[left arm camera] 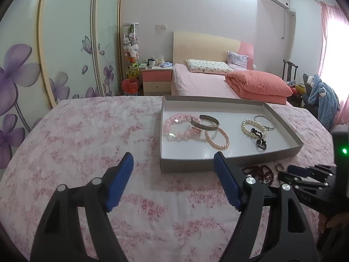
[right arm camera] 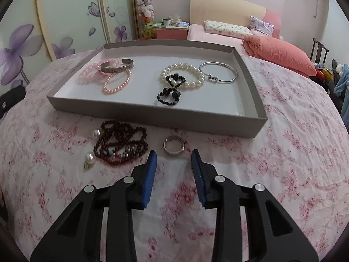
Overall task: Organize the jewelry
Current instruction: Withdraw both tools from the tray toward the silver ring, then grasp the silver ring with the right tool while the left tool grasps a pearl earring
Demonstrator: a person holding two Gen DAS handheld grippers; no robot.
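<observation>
**Over floral tabletop: both tools empty beside jewelry tray**

Just short of the silver ring (right arm camera: 174,145), right tool (right arm camera: 173,159) with jaws parted, gripping nothing. Left of the ring, a tangled dark red bead necklace (right arm camera: 122,145) and two pearl earrings (right arm camera: 89,157) on the floral cloth (right arm camera: 283,163). Beyond, touching none of these, the grey tray (right arm camera: 152,114) holding pink bead bracelets (right arm camera: 93,72), a metal cuff (right arm camera: 116,65), a white pearl bracelet (right arm camera: 185,74), a black bead piece (right arm camera: 170,91) and a silver bangle (right arm camera: 218,72). Further left, left tool (left arm camera: 173,163) spread wide and empty before the tray's near wall.
</observation>
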